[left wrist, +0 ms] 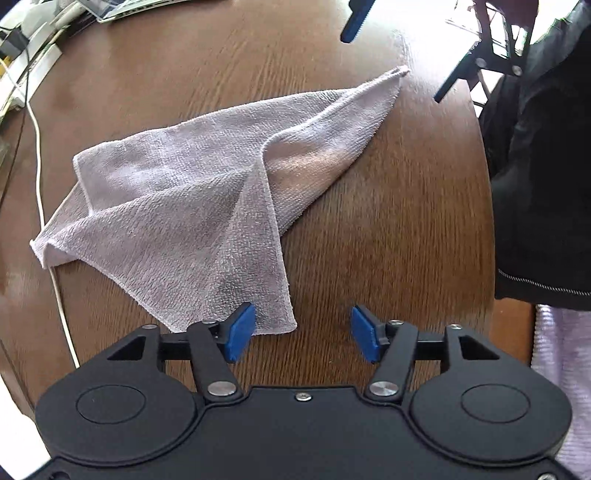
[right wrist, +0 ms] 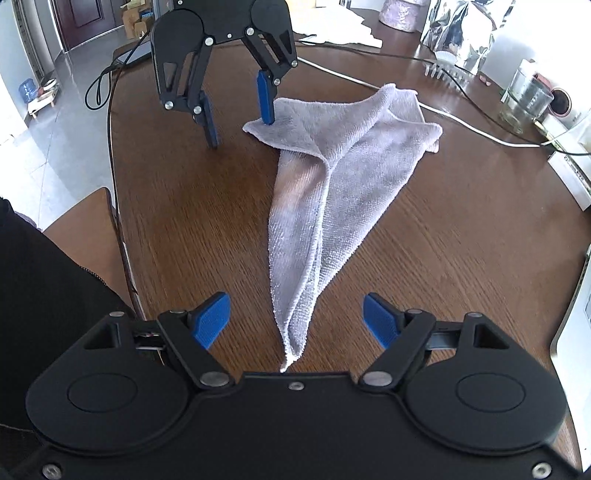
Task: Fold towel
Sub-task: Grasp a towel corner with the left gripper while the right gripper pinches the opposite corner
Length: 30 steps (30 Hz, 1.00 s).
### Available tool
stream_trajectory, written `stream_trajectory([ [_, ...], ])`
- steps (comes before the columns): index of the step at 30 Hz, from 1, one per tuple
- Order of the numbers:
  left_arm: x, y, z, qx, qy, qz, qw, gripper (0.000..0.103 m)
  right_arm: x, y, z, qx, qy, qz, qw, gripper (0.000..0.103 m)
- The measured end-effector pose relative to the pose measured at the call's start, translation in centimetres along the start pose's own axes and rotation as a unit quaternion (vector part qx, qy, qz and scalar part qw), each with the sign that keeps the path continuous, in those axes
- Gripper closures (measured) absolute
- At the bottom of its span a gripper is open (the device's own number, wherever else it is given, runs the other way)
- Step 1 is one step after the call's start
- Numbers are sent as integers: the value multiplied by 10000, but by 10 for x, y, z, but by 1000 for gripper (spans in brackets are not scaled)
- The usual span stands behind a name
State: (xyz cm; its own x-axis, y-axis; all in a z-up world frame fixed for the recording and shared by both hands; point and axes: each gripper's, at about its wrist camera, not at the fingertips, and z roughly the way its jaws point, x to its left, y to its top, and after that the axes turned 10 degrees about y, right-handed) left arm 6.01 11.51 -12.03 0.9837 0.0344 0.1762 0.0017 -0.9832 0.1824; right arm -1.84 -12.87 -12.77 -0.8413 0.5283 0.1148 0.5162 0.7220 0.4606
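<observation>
A pale lilac towel [left wrist: 192, 206] lies crumpled and partly folded over itself on the brown wooden table [left wrist: 388, 229]. It also shows in the right wrist view [right wrist: 332, 173], stretched from far to near. My left gripper [left wrist: 301, 332] is open; one of its fingers rests on the towel's corner, the other on bare table. It shows in the right wrist view [right wrist: 240, 112] too. My right gripper [right wrist: 297, 321] is open, with the towel's narrow pointed corner lying between its fingers. Its blue fingertips [left wrist: 352, 22] show at the top of the left wrist view.
A white cable [left wrist: 55, 280] runs under the towel's left edge. A glass jar [right wrist: 526, 99], a foil bag [right wrist: 461, 33], a comb and boxes stand along the far right. A laptop [right wrist: 576, 314] sits at the right. My dark sleeve [left wrist: 543, 184] hangs by the table edge.
</observation>
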Motion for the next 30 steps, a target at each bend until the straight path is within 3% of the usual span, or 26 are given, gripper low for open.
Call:
stream_trajectory([
  [2, 3, 2, 1, 50, 42, -57, 10000, 55, -2, -2, 0, 3, 20, 72, 10000, 20],
  [3, 7, 3, 2, 81, 100, -152, 9998, 70, -2, -2, 2, -3, 16, 106, 9999, 21],
  [4, 11, 4, 2, 92, 135, -243, 9996, 100, -2, -2, 2, -6, 20, 124, 9999, 21],
  [7, 25, 2, 6, 135, 295, -369, 9988, 100, -2, -4, 2, -2, 26, 164, 9999, 21],
  [13, 30, -2, 6, 58, 212, -404, 9989, 100, -2, -4, 0, 0, 11, 194, 9998, 21],
  [22, 53, 6, -56, -529, 736, -653, 9937, 100, 1, -3, 1, -110, 29, 19, 9999, 20],
  [30, 58, 20, -100, -677, 843, -457, 9931, 100, 0, 50, 15, -637, -77, -335, 9974, 20],
])
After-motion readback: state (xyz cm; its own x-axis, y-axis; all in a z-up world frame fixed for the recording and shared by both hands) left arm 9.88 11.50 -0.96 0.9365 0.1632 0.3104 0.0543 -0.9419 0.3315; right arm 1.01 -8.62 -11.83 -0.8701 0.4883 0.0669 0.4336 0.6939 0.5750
